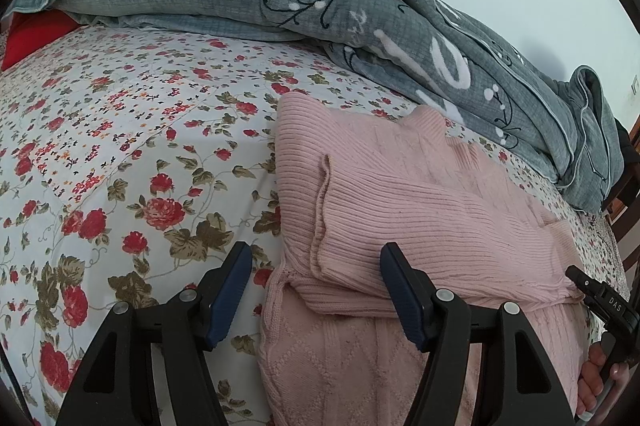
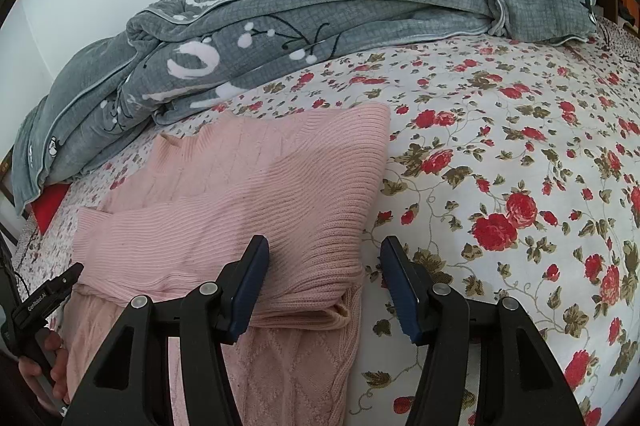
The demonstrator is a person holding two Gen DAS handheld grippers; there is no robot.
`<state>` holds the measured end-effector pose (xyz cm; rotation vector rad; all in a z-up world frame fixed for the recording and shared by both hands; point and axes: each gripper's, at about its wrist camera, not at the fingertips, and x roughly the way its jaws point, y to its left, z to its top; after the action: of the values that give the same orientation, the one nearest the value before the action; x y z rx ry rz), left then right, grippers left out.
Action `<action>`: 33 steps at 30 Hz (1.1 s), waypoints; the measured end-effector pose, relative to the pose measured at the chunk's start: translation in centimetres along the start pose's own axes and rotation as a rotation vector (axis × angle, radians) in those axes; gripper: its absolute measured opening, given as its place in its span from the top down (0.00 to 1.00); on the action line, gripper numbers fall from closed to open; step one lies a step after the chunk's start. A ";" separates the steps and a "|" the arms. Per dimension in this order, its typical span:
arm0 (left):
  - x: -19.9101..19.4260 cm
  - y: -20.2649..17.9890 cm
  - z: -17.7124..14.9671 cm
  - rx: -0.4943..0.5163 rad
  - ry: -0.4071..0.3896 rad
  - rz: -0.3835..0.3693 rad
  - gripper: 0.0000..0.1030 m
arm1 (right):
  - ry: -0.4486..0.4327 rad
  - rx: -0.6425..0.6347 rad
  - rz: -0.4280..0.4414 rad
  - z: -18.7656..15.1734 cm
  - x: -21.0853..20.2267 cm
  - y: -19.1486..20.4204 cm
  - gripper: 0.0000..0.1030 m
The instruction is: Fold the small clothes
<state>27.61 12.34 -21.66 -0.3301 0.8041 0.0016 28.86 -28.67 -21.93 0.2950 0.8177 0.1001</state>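
Note:
A pink knit sweater (image 1: 400,194) lies on the flowered bed sheet (image 1: 120,130), its ribbed sleeves folded across the body. It also shows in the right wrist view (image 2: 248,202). My left gripper (image 1: 316,290) is open and empty, its jaws straddling the sweater's left edge just above the cloth. My right gripper (image 2: 324,286) is open and empty, straddling the sweater's right edge where a sleeve cuff (image 2: 336,314) ends. Each gripper's body shows at the edge of the other's view.
A crumpled grey blanket (image 1: 320,10) lies along the far side of the bed, also in the right wrist view (image 2: 320,10). A red item (image 1: 28,38) sits under its far left end. The flowered sheet (image 2: 520,166) spreads to both sides.

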 end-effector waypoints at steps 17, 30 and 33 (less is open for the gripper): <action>0.1 -0.3 0.0 0.005 -0.002 0.006 0.35 | -0.004 -0.004 -0.002 0.0 -0.1 0.4 0.44; 0.1 -0.4 0.0 0.003 -0.003 0.007 0.34 | -0.003 0.000 0.005 0.0 -0.2 0.2 0.44; 0.1 -0.4 0.0 0.004 -0.003 0.008 0.34 | -0.003 0.000 0.006 0.0 -0.2 0.2 0.44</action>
<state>27.69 11.93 -21.60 -0.3234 0.8023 0.0082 28.72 -28.52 -21.71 0.2978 0.8144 0.1050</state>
